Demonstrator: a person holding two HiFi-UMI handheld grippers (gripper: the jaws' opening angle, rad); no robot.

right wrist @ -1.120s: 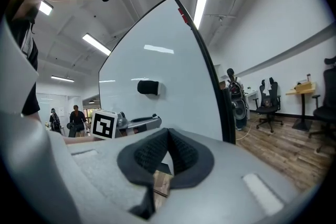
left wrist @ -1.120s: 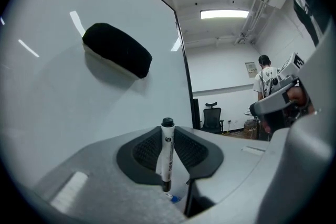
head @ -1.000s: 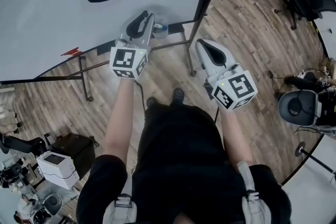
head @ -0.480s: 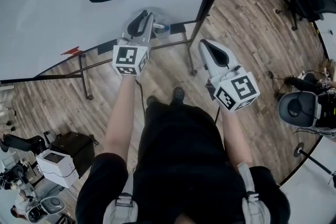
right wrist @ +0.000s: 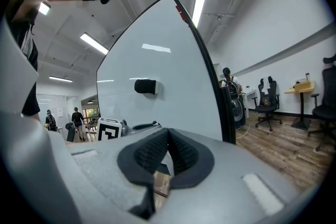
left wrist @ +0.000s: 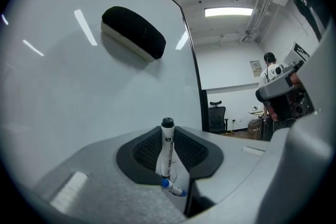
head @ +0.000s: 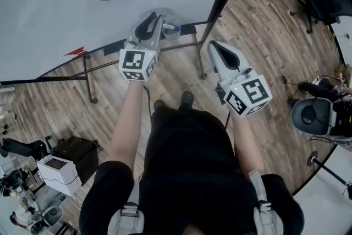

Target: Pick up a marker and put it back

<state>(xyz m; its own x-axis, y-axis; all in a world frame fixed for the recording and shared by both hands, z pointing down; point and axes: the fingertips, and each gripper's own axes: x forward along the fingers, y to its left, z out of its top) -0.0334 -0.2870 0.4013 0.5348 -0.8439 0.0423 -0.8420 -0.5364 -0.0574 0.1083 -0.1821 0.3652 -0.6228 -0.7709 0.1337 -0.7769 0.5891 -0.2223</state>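
Marker stands clamped between the left gripper's pads, at the clear holder by the whiteboard's lower edge, above a blue marker. Over the last second the gripper has only crept toward 12 o'clock in the head view with its grip unchanged, so the lift seems barely begun. The marker's long axis runs 6 to 12 in the left gripper view, black cap at 12. The right gripper, at 3 o'clock, is closed and empty.

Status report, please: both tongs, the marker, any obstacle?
Left tongs shut on marker, close to whiteboard. Right tongs shut, empty. Nothing in the way.
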